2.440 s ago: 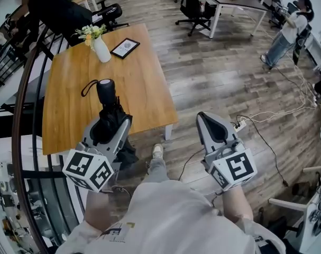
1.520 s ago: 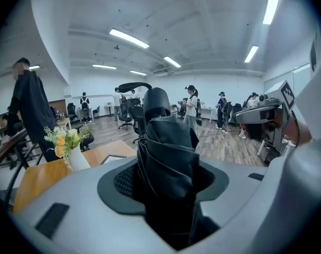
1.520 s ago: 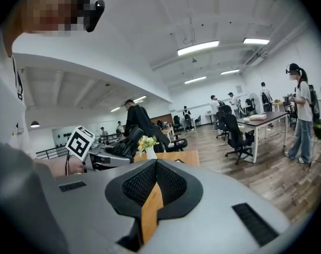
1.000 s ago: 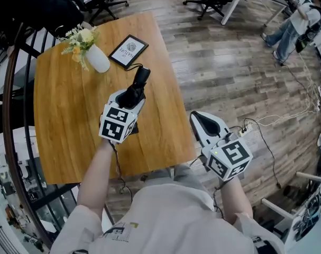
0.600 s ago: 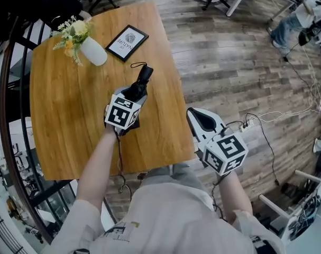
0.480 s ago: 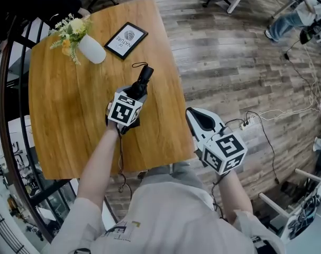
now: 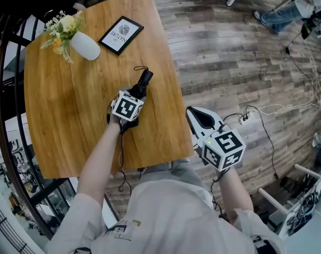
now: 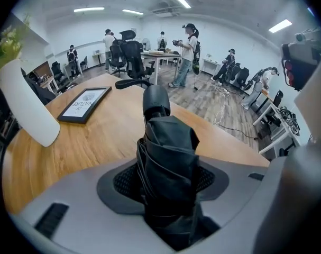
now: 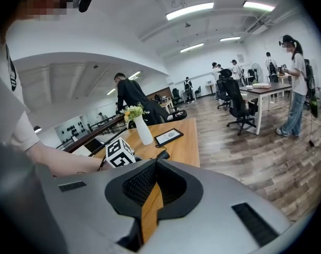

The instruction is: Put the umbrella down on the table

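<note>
Head view, left gripper: the left gripper [image 7: 135,93] is clenched on the folded black umbrella [image 7: 144,81] and points steeply down over the wooden table [image 7: 65,120].
Head view, umbrella's place: it is held above the table's right half, handle end foremost, near the right edge [image 7: 177,91]; whether the handle touches the wood I cannot tell.
Head view, edge risk: if it is let go here with any push to the right, the round body may well roll to that edge and fall to the floor.
Head view, right gripper: the right gripper [image 7: 195,115] hangs off the table over the floor, too far aside to catch a slip.
Left gripper view, grip: both pads press on the bundled canopy, and the handle [image 8: 156,102] sticks out beyond the jaws.
Left gripper view, release risk: letting go while it is tilted would likely drop it handle-first, so it could bounce or pivot; loose folds might also catch on a pad as the jaws part and drag it along.
Left gripper view, neighbours: the white vase [image 8: 24,106] and the picture frame [image 8: 86,103] stand well apart to the left; only a wide sideways swing would threaten them.
Right gripper view, tongs: the jaws are closed together and grasp nothing; only a sliver of table shows between them.
Right gripper view, risk: idle, it adds little danger unless it is swung into the table's edge.
</note>
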